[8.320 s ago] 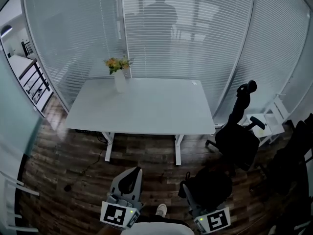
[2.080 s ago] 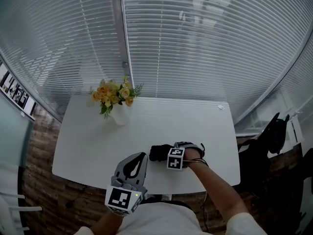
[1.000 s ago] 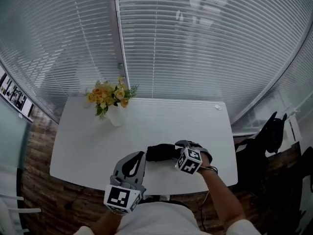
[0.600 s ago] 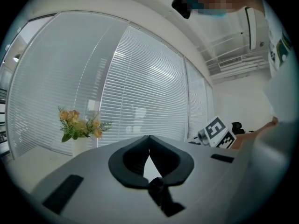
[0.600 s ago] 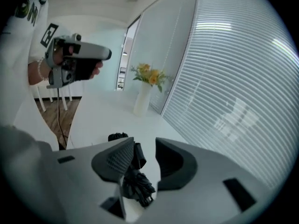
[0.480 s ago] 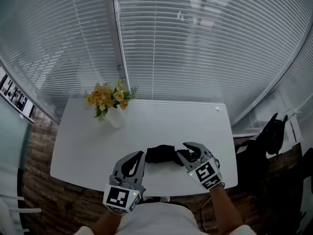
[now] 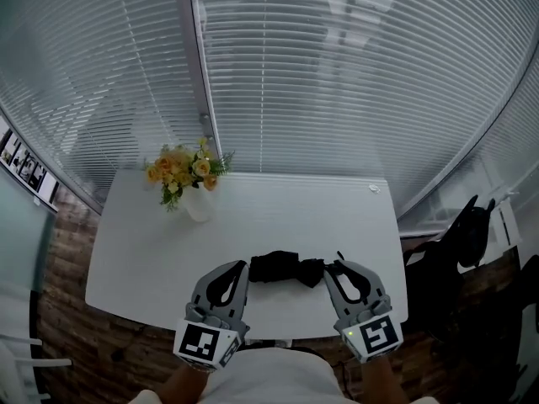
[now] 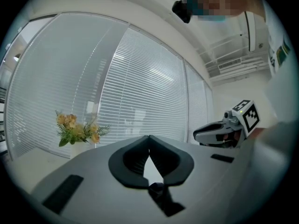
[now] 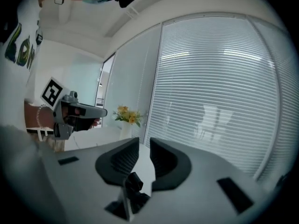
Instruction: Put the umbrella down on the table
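Observation:
A folded black umbrella (image 7: pixel 282 268) lies on the white table (image 7: pixel 295 213) near its front edge. My right gripper (image 7: pixel 337 268) hangs above the table just right of the umbrella's handle end. Its jaws are closing, a narrow gap still shows between them in the right gripper view (image 9: pixel 145 141), and nothing is in that gap. My left gripper (image 7: pixel 239 267) hovers at the umbrella's left, pointing level, with its tips touching (image 8: pixel 148 136) and empty. Neither gripper touches the umbrella.
A white vase of yellow flowers (image 7: pixel 187 178) stands at the table's far left corner, also visible as flowers (image 8: pixel 74 129) and flowers (image 9: pixel 128 116). Slatted glass walls (image 7: pixel 337 74) rise behind the table. A black office chair (image 7: pixel 467 217) stands to the right.
The right gripper has let go of the umbrella, risen and drawn back toward me, turning level while its jaws narrow. The umbrella stays on the table. The left gripper holds still.

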`<state>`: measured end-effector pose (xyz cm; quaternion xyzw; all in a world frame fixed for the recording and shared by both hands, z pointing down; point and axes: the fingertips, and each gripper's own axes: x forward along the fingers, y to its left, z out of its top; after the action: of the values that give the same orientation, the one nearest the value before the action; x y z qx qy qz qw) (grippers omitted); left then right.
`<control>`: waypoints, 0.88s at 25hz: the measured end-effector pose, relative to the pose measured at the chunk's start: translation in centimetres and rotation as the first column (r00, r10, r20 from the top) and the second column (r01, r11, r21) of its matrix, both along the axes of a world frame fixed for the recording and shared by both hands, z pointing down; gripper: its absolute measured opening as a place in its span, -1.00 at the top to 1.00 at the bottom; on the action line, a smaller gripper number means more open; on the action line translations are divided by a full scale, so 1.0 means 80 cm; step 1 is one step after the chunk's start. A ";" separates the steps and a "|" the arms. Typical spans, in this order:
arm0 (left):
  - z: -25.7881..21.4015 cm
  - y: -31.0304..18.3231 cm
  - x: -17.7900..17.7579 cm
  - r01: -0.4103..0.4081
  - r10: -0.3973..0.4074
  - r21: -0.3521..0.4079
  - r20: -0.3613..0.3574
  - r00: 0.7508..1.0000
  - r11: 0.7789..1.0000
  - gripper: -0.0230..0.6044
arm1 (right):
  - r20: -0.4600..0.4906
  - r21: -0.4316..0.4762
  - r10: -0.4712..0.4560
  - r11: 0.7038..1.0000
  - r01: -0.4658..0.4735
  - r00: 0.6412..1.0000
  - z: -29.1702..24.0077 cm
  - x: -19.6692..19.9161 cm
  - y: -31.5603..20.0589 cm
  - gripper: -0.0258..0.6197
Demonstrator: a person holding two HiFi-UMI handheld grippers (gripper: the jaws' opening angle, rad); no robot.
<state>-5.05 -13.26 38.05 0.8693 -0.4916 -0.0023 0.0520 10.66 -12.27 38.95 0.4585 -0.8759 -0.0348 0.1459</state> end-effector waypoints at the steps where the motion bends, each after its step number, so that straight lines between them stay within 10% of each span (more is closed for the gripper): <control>1: -0.002 0.000 0.001 -0.001 0.002 0.003 -0.003 1.000 1.000 0.89 | 0.021 0.016 0.010 1.000 -0.010 1.000 -0.010 0.000 0.004 0.67; 22: -0.034 0.013 0.002 -0.016 0.017 0.045 -0.022 1.000 0.999 0.89 | 0.132 0.070 0.048 0.996 -0.057 0.990 -0.062 -0.001 0.037 0.83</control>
<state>-4.91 -12.23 35.29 0.8742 -0.4836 -0.0225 0.0380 10.60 -9.34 34.01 0.4877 -0.8694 -0.0329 0.0722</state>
